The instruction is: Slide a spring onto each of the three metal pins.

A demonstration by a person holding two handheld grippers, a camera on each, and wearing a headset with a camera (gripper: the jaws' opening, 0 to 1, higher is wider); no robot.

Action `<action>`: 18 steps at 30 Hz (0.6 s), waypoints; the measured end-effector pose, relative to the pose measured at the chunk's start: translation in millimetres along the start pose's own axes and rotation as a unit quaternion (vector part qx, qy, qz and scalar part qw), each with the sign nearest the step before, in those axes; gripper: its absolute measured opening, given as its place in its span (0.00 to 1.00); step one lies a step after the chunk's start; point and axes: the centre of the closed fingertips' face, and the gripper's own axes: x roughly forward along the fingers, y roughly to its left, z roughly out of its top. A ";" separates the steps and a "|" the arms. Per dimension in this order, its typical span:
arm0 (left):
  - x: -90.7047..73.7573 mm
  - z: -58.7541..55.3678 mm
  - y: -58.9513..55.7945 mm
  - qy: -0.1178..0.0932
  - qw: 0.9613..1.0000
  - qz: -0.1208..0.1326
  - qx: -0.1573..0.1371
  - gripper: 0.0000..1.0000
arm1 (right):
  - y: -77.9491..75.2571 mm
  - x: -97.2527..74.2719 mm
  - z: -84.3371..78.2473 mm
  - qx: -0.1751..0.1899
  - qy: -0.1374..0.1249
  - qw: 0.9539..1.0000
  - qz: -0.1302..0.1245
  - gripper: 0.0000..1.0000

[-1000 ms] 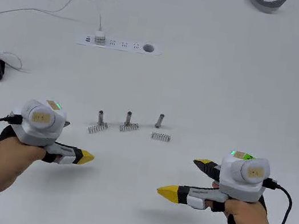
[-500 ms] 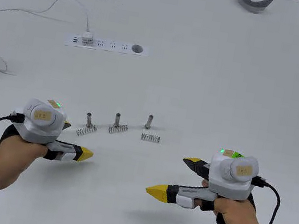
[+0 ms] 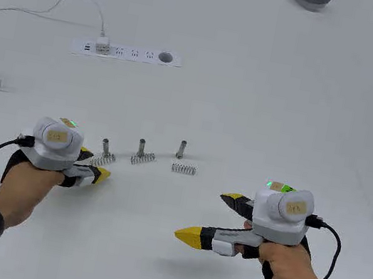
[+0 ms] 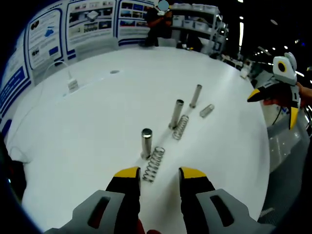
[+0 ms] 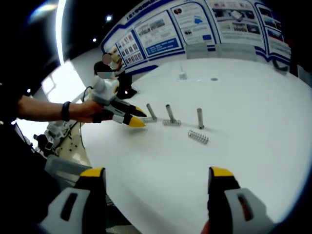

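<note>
Springs (image 3: 143, 158) — all three lie flat on the white table (image 3: 264, 110), none on a pin.
Each one rests near the foot of an upright metal pin (image 3: 142, 147). Your left gripper (image 4: 160, 172) is at the nearest spring (image 4: 153, 163), jaws parted either side of its end, not clamping it. Your right gripper (image 3: 210, 217) is well apart — jaws spread wide, empty.

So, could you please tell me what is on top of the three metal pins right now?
Nothing: the left pin, middle pin and right pin stand bare, tops uncovered. The left spring, middle spring and right spring lie flat on the table beside them.
</note>
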 end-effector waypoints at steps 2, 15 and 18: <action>2.4 -1.2 -0.4 0.002 1.000 0.000 0.003 0.28 | 0.4 0.1 -0.2 0.002 -0.001 1.000 0.000 0.87; 4.8 -7.1 7.3 0.010 0.999 0.031 0.016 0.12 | 2.1 0.4 -10.6 0.008 0.012 1.000 0.001 0.87; 2.7 -9.2 5.8 0.013 0.999 0.034 0.011 0.11 | 3.1 0.6 -11.4 0.011 0.010 1.000 0.001 0.87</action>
